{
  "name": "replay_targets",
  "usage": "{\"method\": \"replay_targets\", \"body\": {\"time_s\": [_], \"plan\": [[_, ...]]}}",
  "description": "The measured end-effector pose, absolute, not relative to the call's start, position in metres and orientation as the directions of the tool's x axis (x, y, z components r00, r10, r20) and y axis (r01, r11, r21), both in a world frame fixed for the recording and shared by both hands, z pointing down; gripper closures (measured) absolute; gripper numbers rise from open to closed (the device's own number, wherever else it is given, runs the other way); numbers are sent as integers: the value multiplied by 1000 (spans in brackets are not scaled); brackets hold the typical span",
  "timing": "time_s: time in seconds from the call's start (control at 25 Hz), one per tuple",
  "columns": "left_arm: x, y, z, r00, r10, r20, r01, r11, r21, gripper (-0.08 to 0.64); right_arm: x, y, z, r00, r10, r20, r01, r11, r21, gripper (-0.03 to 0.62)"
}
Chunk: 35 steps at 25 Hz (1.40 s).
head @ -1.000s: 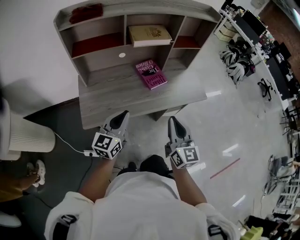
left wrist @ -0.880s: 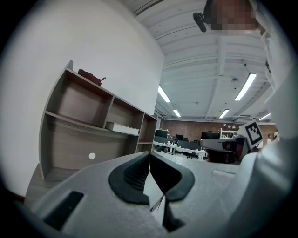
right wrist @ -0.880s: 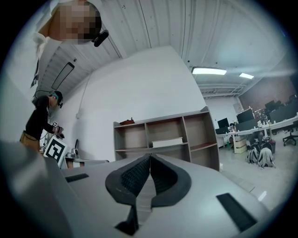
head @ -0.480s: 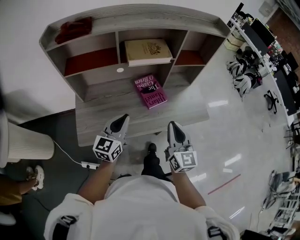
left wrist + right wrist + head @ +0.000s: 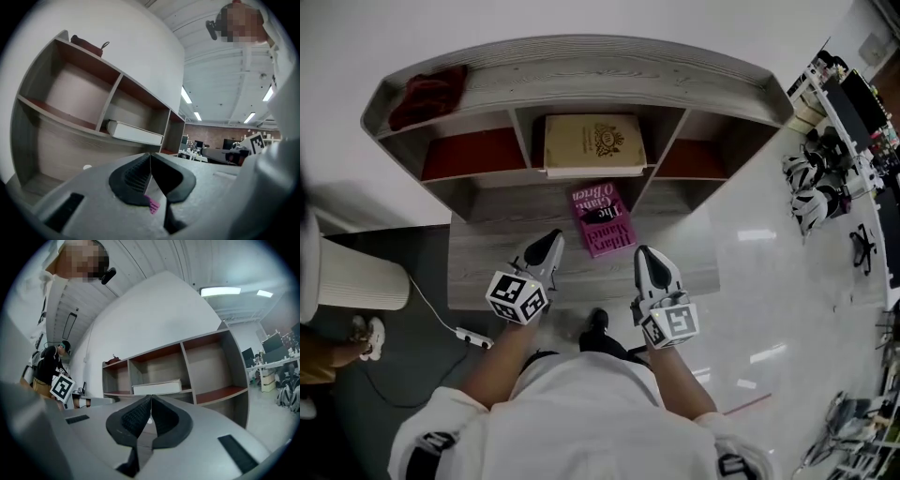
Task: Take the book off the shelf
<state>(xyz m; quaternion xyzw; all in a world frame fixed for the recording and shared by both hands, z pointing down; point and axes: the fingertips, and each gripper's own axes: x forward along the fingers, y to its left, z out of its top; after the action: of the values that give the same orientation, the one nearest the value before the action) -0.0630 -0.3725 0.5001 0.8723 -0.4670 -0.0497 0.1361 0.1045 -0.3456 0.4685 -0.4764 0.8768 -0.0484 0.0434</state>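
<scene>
Fingers [image 5: 133, 178] of left gripper [image 5: 551, 240] and right gripper [image 5: 644, 255] are pressed together, empty; tan book [image 5: 592, 143] lies in middle compartment of shelf [image 5: 581, 70].

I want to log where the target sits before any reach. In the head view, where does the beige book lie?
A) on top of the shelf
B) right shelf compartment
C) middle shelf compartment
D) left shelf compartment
C: the beige book lies flat in the middle compartment of the shelf, between its two dividers.
</scene>
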Motion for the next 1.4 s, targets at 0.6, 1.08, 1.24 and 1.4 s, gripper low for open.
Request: {"method": "replay_targets", "body": {"time_s": [0.6,1.08,1.24,1.4], "plan": [[-73,-438,444,313,-878,-363,-266,-448,854,460,81,-442,445,-709,-642,-291,-203,582,-788,472],[-103,-478,485,82,-952,-294,-62,-299,952,241,85,-507,484,-547,-808,-219,-54,295,-954,323],[-94,-492,491,110,-960,-256,-42,-262,964,228,89,-517,487,-522,-832,-189,-36,242,-969,314],[-86,-504,490,126,-965,-231,-34,-236,971,222,90,-526,486,-509,-844,-170,-53,228,-972,314]]}}
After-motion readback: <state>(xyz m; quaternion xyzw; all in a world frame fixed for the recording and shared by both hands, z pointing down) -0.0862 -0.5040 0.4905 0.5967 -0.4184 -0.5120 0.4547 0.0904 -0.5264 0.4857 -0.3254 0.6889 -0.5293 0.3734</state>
